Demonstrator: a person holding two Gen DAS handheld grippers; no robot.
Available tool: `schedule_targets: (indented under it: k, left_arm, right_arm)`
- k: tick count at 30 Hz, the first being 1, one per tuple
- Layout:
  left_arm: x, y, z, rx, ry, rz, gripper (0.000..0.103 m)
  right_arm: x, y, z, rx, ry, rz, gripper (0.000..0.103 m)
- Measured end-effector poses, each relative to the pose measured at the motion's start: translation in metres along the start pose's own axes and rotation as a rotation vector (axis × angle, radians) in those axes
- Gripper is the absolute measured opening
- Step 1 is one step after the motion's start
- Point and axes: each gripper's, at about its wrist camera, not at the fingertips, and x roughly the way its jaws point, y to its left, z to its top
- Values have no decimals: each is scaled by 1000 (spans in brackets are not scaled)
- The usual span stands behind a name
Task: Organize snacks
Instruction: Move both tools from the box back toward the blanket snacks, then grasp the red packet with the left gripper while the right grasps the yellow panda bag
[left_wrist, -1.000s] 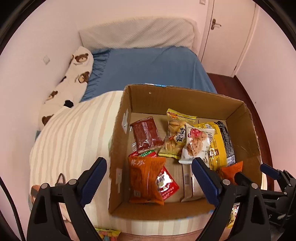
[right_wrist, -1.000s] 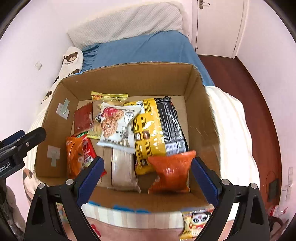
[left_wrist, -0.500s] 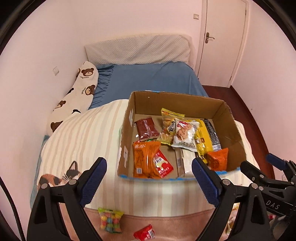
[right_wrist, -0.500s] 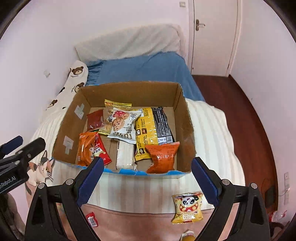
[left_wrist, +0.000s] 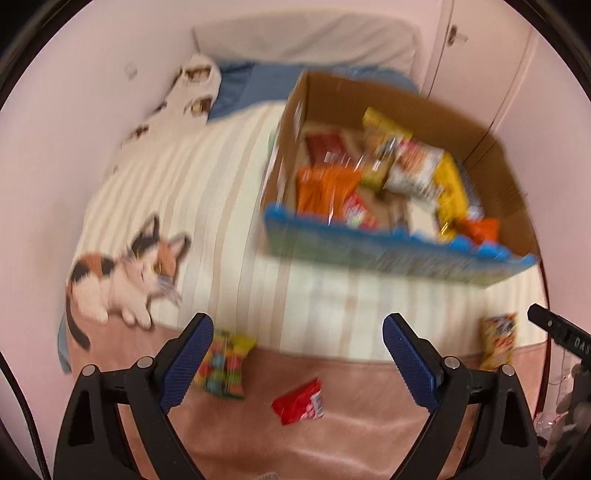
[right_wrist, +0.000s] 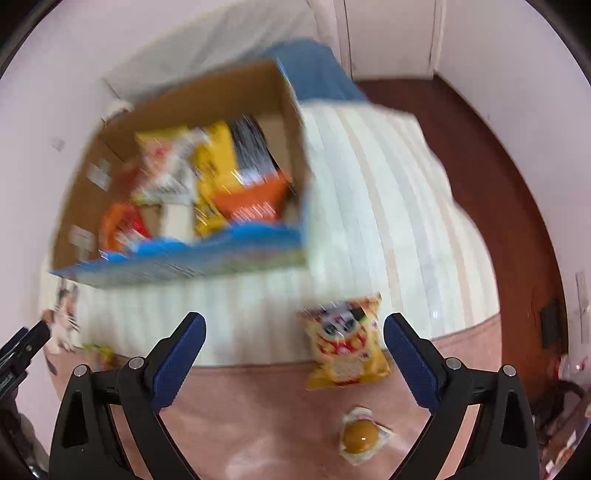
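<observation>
our left gripper (left_wrist: 297, 354) points steeply down, jaws wide apart. our right gripper (right_wrist: 293, 350) matches it, holding nothing.

My fingers (left_wrist: 192, 354) had blue pads on black frames, above a pink blanket (left_wrist: 369, 413) and cream-striped cover (left_wrist: 207, 177) printed with a calico cat (left_wrist: 125, 273), a red packet (left_wrist: 301, 404), a yellow panda bag (right_wrist: 345, 349) and a brown, blue-edged box (left_wrist: 491, 166).

Box (left_wrist: 388, 254): on the bed (left_wrist: 221, 192), holding snack packs | Before box, on blanket (left_wrist: 351, 424): candy bag (left_wrist: 221, 363) left, small packet (left_wrist: 299, 402) centre, panda snack bag (right_wrist: 345, 349) right | Wrapped bun (right_wrist: 364, 439): nearer than panda snack bag | Pillow (left_wrist: 295, 37): behind box at bed head
</observation>
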Motion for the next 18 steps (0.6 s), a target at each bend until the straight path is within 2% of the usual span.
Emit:
schedule_targets:
  k: [3, 9, 10, 11, 14, 18]
  left_arm:
    - [25, 5, -16, -6, 70, 19, 94]
    - [58, 19, -42, -36, 201, 20, 94]
    - [62, 21, -45, -41, 217, 18, 94]
    - [65, 23, -49, -47, 234, 14, 94]
    - [74, 28, -62, -63, 282, -13, 94]
    - [83, 29, -77, -66, 331, -46, 94]
  right_arm:
    - [41, -18, -6, 19, 86, -9, 99]
    - [94, -26, -16, 24, 166, -38, 96]
    - [97, -26, -18, 20, 170, -47, 89]
    - [102, -25, -20, 14, 177, -62, 76]
    - [107, -21, -26, 15, 191, -52, 74]
    - [103, -1, -42, -49, 200, -18, 72]
